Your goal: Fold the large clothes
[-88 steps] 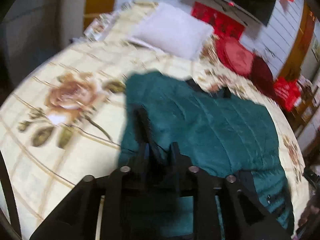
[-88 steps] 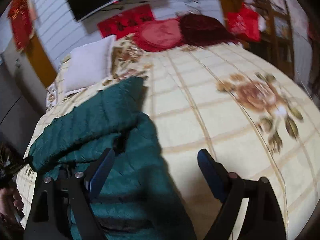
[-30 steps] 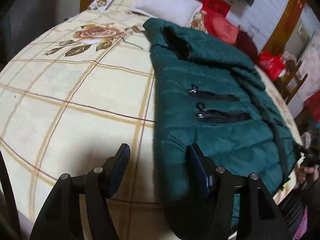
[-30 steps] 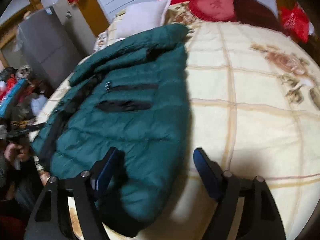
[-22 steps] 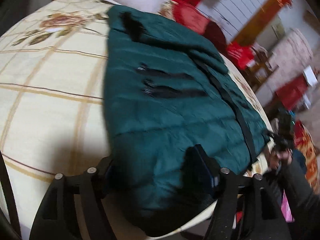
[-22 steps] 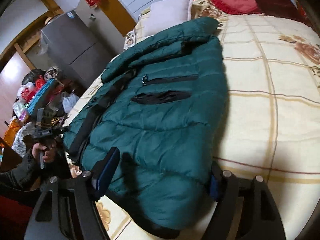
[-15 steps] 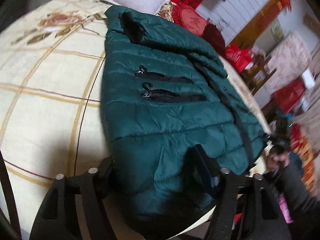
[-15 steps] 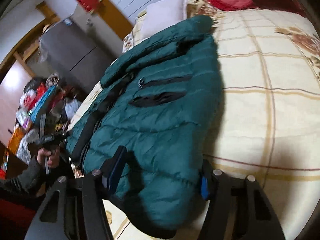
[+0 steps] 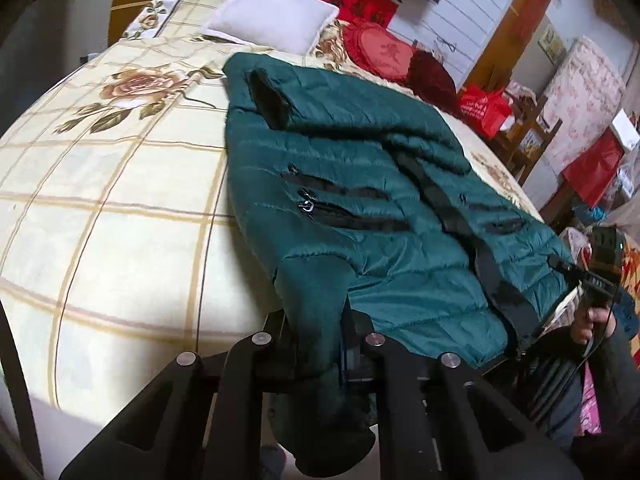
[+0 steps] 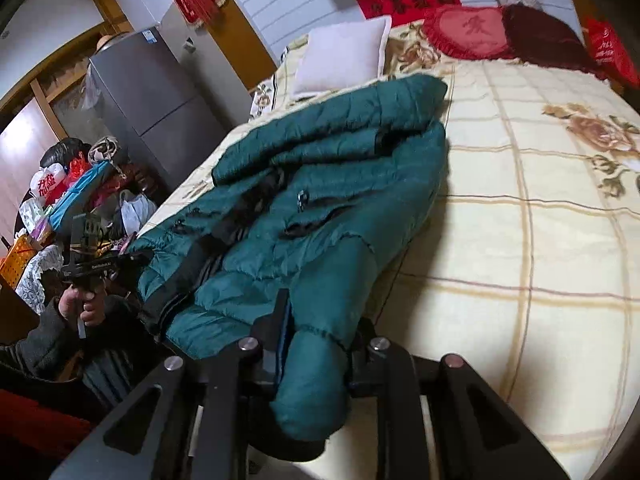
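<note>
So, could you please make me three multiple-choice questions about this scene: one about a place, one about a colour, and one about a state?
1. Where does the jacket lie?
A. On the bed
B. On the floor
C. On a chair

2. What colour is the jacket?
A. Red
B. White
C. Dark green

3. In what state is the left claw?
A. Open above a pillow
B. Shut on the jacket
C. Open and holding nothing

Answers:
1. A, since it is spread over the flowered cover.
2. C, since its quilted fabric is dark green with black zips.
3. B, since jacket fabric is pinched between its fingers and hangs below them.
</note>
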Demonstrator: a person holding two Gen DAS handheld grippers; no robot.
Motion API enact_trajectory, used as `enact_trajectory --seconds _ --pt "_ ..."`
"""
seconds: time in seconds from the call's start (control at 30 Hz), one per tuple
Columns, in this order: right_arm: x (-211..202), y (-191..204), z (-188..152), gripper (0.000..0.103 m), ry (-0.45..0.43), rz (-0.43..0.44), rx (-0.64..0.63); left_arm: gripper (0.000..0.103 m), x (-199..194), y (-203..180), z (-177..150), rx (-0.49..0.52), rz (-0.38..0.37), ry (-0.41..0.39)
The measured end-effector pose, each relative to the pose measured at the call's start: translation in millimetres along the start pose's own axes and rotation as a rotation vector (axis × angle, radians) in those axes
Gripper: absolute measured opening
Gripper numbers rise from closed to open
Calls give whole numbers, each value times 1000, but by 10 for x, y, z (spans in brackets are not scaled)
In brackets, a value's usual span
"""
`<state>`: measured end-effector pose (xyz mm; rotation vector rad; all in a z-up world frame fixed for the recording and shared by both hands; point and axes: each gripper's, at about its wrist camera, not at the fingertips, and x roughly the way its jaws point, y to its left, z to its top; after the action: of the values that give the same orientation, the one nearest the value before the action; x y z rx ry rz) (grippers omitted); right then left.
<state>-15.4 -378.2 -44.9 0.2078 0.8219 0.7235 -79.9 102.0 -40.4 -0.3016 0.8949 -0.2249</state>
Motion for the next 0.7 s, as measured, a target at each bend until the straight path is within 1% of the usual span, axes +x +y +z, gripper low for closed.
enact_trajectory --seconds 0.1,0.27,0.3,0.37,0.4,0.43,0.5,0.53,0.6,0.67,0.7 --pt "-65 16 -31 20 3 -27 -23 18 -50 10 -62 -8 3 -13" --pt "56 -63 -28 21 47 -81 -5 19 43 -59 -100 27 92 -4" --pt "66 -58 -27 21 50 -85 0 21 58 -68 -127 37 111 -3" --pt "135 -106 -35 21 76 -93 35 27 119 -74 -167 26 128 18" --pt "175 -120 -71 23 90 -107 43 35 162 -50 -191 19 134 35" --pt "209 -132 -90 25 110 -124 56 41 213 -19 -218 8 137 53" --pt "285 -190 -130 40 146 -148 96 45 216 35 -261 -15 125 46" --pt "313 -218 -155 45 159 -152 112 50 211 47 -276 -27 120 43" --pt "312 -294 -197 58 133 -95 158 54 196 76 -295 -51 105 26" --pt "303 -303 -251 61 124 -67 167 56 194 43 -333 -22 121 5" --pt "303 -289 -272 61 126 -55 163 60 199 15 -354 0 143 -9"
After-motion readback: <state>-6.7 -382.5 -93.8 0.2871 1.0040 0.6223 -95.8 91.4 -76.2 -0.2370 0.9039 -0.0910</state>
